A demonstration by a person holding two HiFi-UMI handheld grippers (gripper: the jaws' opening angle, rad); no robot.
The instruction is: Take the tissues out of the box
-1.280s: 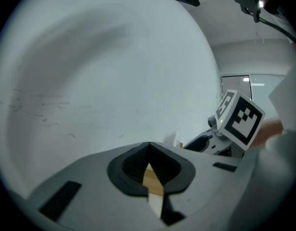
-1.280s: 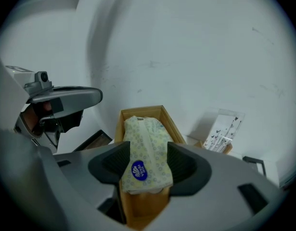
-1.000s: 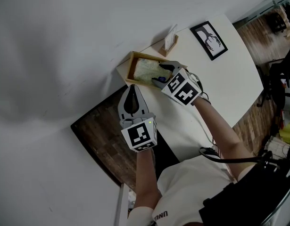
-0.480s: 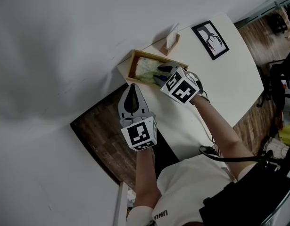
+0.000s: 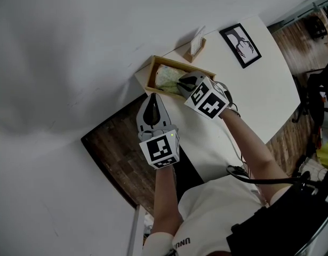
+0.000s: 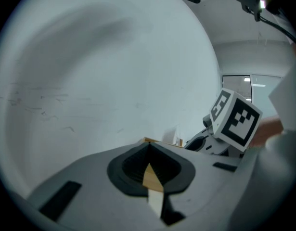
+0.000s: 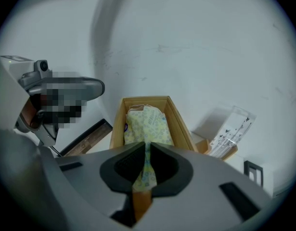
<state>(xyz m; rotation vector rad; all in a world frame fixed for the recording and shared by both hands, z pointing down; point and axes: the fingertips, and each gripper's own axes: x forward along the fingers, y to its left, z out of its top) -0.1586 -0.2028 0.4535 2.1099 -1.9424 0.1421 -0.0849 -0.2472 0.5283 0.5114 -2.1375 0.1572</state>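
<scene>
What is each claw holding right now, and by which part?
Right claw, its jaws just closing, pinches the tissue pack by its near end, in the wooden box. Left claw is shut on nothing.

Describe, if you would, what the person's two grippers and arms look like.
The left gripper and right gripper are matching light grey plastic, with pointed two-jaw beaks lined by black ribbed pads. Each carries a white cube printed with black square markers; a green light glows on the left one. The person wears a white short-sleeved shirt, and a black cable loops near the right elbow.
</scene>
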